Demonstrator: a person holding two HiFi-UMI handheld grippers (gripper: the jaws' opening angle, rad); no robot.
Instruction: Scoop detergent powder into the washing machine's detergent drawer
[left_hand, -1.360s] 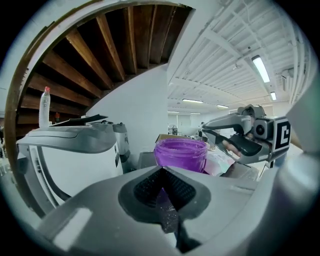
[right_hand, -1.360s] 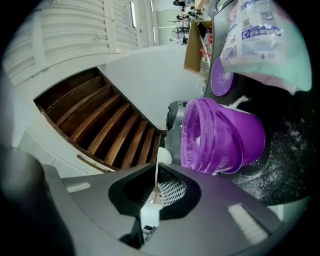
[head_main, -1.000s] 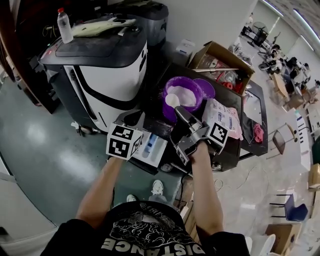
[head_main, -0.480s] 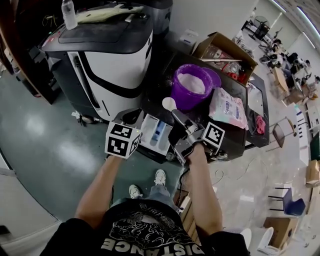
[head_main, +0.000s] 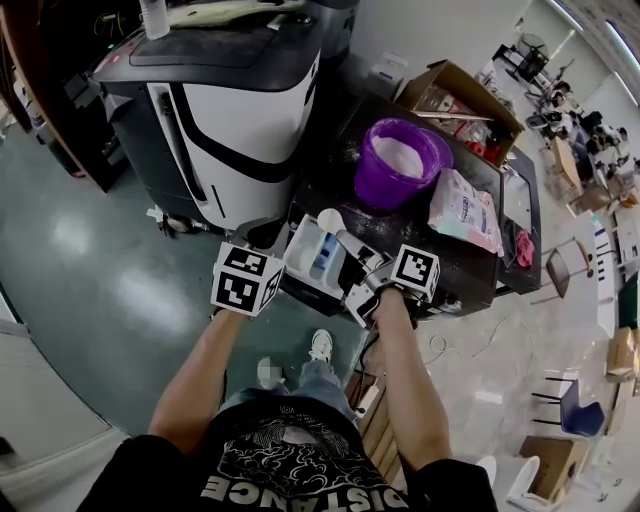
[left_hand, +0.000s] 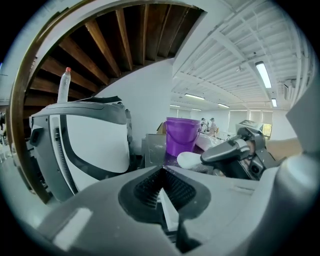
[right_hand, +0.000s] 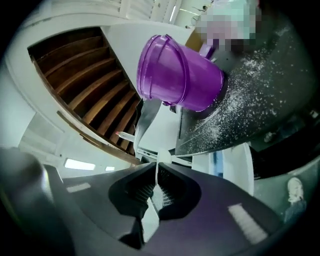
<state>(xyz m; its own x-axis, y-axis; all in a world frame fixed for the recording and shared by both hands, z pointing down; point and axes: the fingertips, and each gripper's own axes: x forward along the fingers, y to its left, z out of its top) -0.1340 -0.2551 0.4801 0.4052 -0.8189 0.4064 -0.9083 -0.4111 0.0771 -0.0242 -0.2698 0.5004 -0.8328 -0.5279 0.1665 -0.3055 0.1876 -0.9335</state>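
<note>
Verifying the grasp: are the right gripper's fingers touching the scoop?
Touching. The right gripper view shows the right gripper, fingers shut on the thin white handle of the scoop, no gap either side.

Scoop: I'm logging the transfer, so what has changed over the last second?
The right gripper carried the scoop out of the purple bucket, toward the person, to the open detergent drawer. Its grip stayed shut; the left gripper, bucket and drawer kept their places.
</note>
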